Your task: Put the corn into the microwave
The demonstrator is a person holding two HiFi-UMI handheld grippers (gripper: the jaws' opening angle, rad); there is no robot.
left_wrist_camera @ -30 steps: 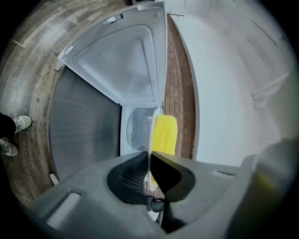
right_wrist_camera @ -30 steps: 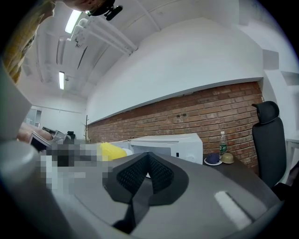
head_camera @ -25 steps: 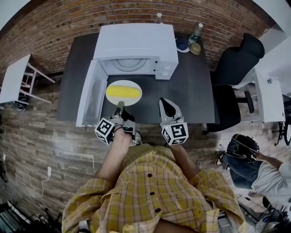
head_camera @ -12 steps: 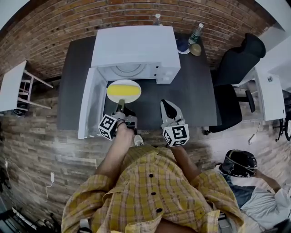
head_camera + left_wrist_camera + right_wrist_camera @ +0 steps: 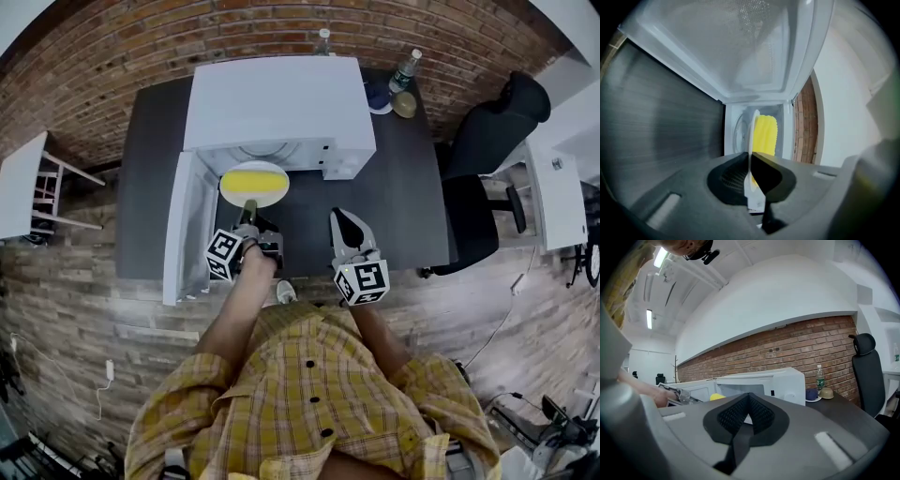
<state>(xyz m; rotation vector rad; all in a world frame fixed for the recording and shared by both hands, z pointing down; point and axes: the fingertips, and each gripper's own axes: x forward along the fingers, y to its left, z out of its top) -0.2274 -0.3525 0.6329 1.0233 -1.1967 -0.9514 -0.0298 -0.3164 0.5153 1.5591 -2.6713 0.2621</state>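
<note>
A yellow corn cob [image 5: 251, 181] lies on a white plate [image 5: 231, 194], whose far edge is at the mouth of the white microwave [image 5: 278, 98]. The microwave door [image 5: 187, 225] stands swung out to the left. My left gripper [image 5: 248, 210] is shut on the plate's near rim. In the left gripper view the plate [image 5: 751, 136] shows edge-on between the jaws of the left gripper [image 5: 750, 159], with the corn [image 5: 765, 136] beside it and the cavity behind. My right gripper [image 5: 343, 225] hovers to the right above the dark table [image 5: 398, 197]. In its own view the right gripper [image 5: 747, 401] is shut on nothing.
A water bottle [image 5: 404, 67], a blue cap [image 5: 376, 91] and a small bowl [image 5: 404, 101] stand at the table's back right. Another bottle [image 5: 324, 37] is behind the microwave. A black office chair [image 5: 487, 141] is to the right, a white side table [image 5: 23, 183] to the left.
My left gripper has carried the plate with the corn forward, up to the microwave's opening. The right gripper has drifted a little forward alongside.
</note>
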